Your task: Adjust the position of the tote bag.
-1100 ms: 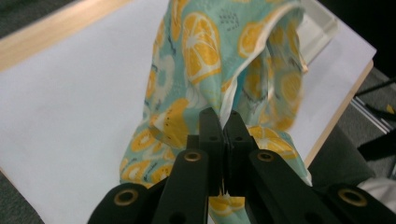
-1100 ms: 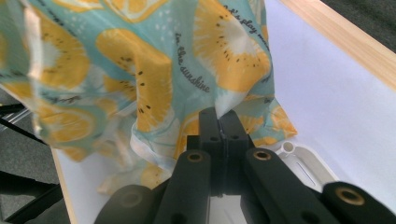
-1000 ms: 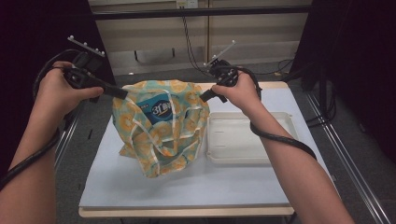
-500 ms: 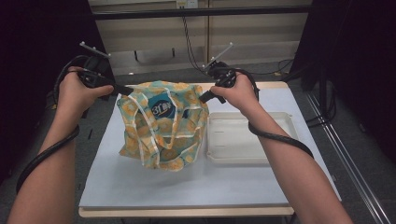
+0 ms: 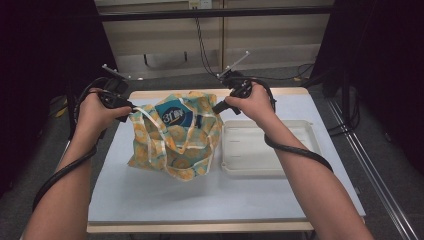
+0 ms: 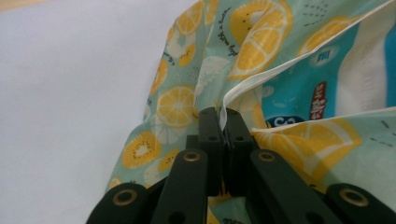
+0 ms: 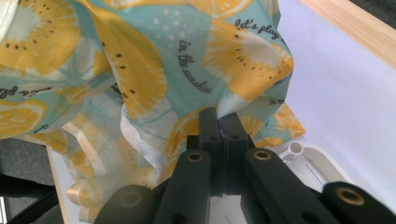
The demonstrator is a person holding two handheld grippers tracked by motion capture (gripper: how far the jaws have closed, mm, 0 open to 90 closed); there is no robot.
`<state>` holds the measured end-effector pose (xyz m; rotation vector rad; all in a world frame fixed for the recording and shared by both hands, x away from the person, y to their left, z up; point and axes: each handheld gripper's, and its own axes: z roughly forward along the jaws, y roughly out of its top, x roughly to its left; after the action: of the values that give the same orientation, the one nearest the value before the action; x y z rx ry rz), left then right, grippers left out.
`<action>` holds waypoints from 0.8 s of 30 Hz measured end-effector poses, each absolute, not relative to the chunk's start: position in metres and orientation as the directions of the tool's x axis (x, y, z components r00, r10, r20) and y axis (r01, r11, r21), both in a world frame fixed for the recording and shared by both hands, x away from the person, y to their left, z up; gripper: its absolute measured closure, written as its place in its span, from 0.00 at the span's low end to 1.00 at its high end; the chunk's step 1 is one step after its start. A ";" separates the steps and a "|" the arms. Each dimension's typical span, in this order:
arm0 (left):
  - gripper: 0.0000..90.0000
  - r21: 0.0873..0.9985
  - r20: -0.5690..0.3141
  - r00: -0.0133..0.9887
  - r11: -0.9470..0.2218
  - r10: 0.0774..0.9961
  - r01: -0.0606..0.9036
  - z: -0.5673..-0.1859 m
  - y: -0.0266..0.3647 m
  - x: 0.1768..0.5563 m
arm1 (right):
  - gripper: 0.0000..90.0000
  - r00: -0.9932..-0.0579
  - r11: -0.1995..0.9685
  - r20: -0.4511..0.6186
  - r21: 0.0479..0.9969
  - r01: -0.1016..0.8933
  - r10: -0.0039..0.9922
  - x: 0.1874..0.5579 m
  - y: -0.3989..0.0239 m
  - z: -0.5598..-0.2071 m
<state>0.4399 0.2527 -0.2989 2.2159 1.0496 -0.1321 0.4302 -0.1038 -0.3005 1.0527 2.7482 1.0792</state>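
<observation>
Teal cloth tote bag w/ yellow lemon-slice print and white trim sits on the light-blue tabletop, left of centre, its base on the surface and its mouth pulled wide between both tools. Bag's right side lies just beside the white rectangular plastic tray, which rests on the right half of the tabletop w/ its lower-left corner near the bag's bottom edge. White ribbon handles hang loose down the bag's front. Inside the open mouth shows a blue packet w/ white lettering, tilted, upper part visible above the rim.

Left tool is at the bag's upper-left rim; in the left gripper view its black jaws are pressed together on the white-trimmed edge of the fabric, cloth pinched betw. the pads. Right tool is at the upper-right rim; in the right gripper view its jaws are likewise fully closed on a fold of printed cloth, tray corner visible just behind. Both hands are held above the tabletop, cables trailing back along the forearms.
</observation>
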 end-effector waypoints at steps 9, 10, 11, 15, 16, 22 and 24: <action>0.96 0.538 -0.362 0.659 -0.430 0.659 0.725 -0.298 0.257 0.436 | 0.97 -0.783 0.547 0.203 0.613 0.570 0.588 0.425 -0.105 -0.293; 0.96 0.540 -0.364 0.653 -0.421 0.664 0.729 -0.298 0.257 0.435 | 0.95 -0.783 0.547 0.200 0.615 0.568 0.589 0.425 -0.106 -0.291; 0.95 0.540 -0.368 0.652 -0.419 0.663 0.730 -0.297 0.258 0.434 | 0.94 -0.788 0.551 0.195 0.619 0.560 0.584 0.424 -0.106 -0.290; 0.95 0.539 -0.360 0.648 -0.418 0.671 0.732 -0.297 0.260 0.433 | 0.85 -0.795 0.558 0.178 0.625 0.546 0.579 0.419 -0.106 -0.284; 0.95 0.538 -0.360 0.647 -0.418 0.672 0.732 -0.297 0.260 0.433 | 0.83 -0.799 0.560 0.174 0.628 0.541 0.576 0.418 -0.106 -0.282; 0.93 0.543 -0.357 0.637 -0.403 0.684 0.737 -0.296 0.260 0.431 | 0.64 -0.812 0.584 0.158 0.619 0.525 0.561 0.412 -0.104 -0.274; 0.93 0.540 -0.341 0.652 -0.426 0.677 0.726 -0.295 0.260 0.432 | 0.61 -0.812 0.582 0.159 0.623 0.523 0.561 0.411 -0.103 -0.272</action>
<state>0.4321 0.2604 -0.2951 2.1986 1.0835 -0.0935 0.4105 -0.1031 -0.2716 0.9416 2.7445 1.0526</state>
